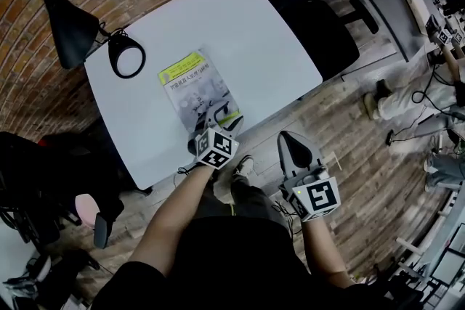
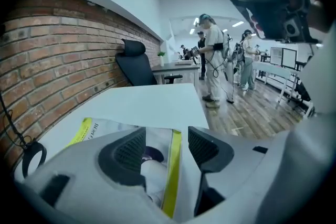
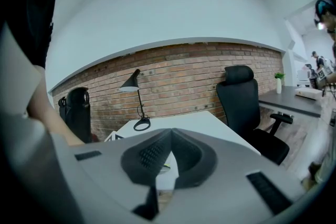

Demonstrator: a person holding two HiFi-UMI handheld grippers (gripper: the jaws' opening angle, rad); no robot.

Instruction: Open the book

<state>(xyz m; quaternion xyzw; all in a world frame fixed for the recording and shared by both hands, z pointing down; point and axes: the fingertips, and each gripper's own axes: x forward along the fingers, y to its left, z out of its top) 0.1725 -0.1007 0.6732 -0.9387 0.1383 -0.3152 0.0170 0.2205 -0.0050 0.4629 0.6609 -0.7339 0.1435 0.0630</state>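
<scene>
Closed book (image 1: 192,87) is laid on the white tabletop (image 1: 240,25), near edge. The left tongs (image 1: 220,115) are spread over its near end, nothing pinched. The right tongs (image 1: 287,138) are clenched, empty, held off the tabletop's near right.

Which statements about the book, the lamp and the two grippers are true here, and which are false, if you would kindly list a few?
1. The book lies closed on the white table. True.
2. The left gripper has its fingers pressed together. False: they stand apart, over the book's near edge.
3. The right gripper holds the book. False: it is shut on nothing, off the table's edge over the wooden floor.
4. A black lamp stands on the table beyond the book. True.
</scene>
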